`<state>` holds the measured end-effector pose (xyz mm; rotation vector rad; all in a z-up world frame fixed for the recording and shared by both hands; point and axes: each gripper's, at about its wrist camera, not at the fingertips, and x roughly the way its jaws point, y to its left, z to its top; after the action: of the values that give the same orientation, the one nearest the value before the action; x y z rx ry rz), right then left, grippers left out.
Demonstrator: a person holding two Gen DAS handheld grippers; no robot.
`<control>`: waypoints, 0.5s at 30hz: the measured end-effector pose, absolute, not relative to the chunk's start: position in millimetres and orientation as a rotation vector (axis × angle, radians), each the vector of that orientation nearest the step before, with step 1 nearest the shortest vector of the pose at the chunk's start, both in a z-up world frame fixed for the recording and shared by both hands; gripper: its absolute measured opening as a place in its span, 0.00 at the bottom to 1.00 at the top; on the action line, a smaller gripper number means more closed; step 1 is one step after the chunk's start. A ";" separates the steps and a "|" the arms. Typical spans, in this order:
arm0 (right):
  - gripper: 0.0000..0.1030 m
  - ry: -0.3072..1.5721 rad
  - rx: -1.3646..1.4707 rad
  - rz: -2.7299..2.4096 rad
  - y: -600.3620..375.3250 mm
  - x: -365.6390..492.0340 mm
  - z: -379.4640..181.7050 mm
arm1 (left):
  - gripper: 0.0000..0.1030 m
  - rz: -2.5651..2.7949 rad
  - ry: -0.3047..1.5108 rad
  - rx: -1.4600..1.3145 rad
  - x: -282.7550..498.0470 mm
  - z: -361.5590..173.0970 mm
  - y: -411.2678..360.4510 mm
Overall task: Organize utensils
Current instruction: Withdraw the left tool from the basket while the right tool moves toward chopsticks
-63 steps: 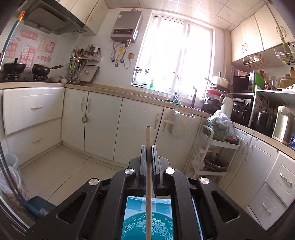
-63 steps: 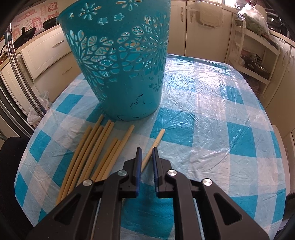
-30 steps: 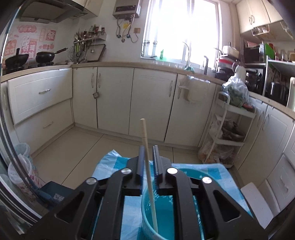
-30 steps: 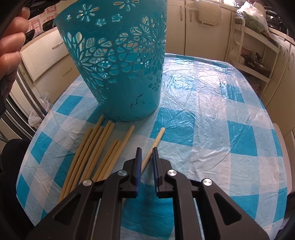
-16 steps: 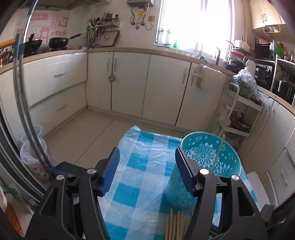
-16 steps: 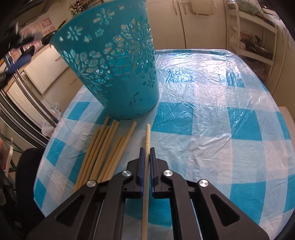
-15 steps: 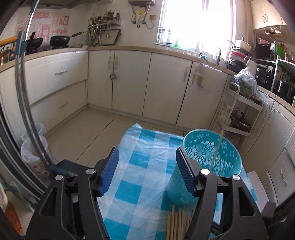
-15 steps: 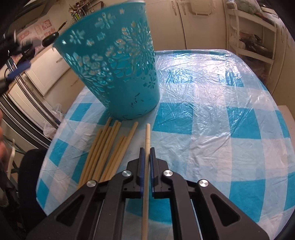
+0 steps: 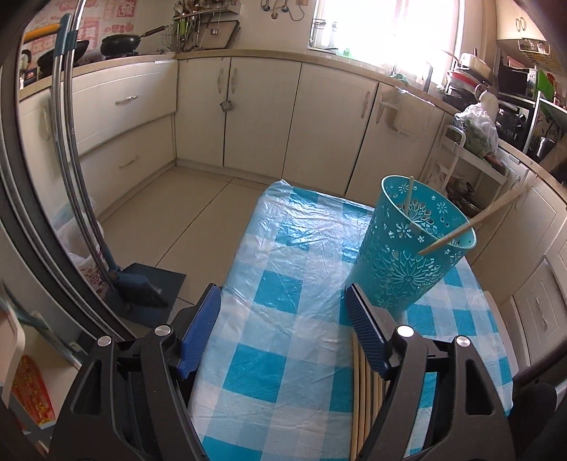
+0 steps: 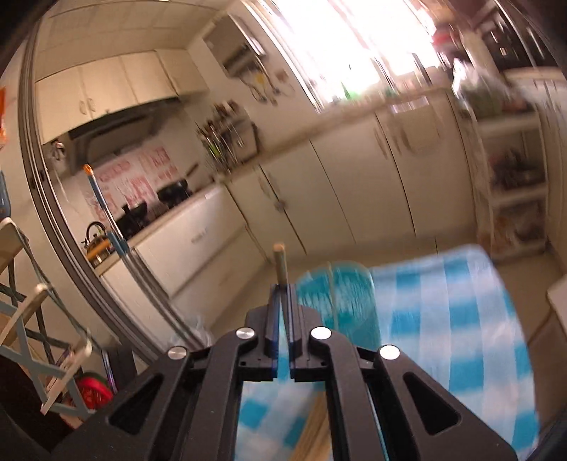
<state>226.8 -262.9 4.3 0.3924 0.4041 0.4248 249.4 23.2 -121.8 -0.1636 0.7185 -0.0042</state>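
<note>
Two grippers alternate: right gripper (image 10: 282, 298) clamps one wooden chopstick (image 10: 280, 264) for the teal perforated plastic basket (image 9: 407, 248) at one o'clock; left gripper (image 9: 283, 319), jaws just opened wide and empty, faces the remaining chopsticks (image 9: 365, 383).

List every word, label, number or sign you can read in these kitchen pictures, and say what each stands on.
No text here can be read with certainty.
Red characters on the wall stickers behind the stove: too small and cut off to read.
Yellow print on the red packet at the lower left: too blurred to read.
Right wrist view: everything is smeared by motion, so nothing is legible.
</note>
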 end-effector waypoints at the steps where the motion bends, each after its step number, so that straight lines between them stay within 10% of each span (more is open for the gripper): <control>1: 0.01 0.375 0.376 0.422 -258.2 236.1 15.8 | 0.68 -0.005 0.719 -0.166 247.8 -122.3 24.6; 15: 0.02 0.694 0.360 0.399 -241.4 244.6 -74.7 | 0.70 -0.018 0.928 -0.260 281.1 -185.9 50.9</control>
<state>244.6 -241.4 -74.7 0.3597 0.6935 0.3992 281.1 50.9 -185.9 -0.2595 0.9276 -0.0182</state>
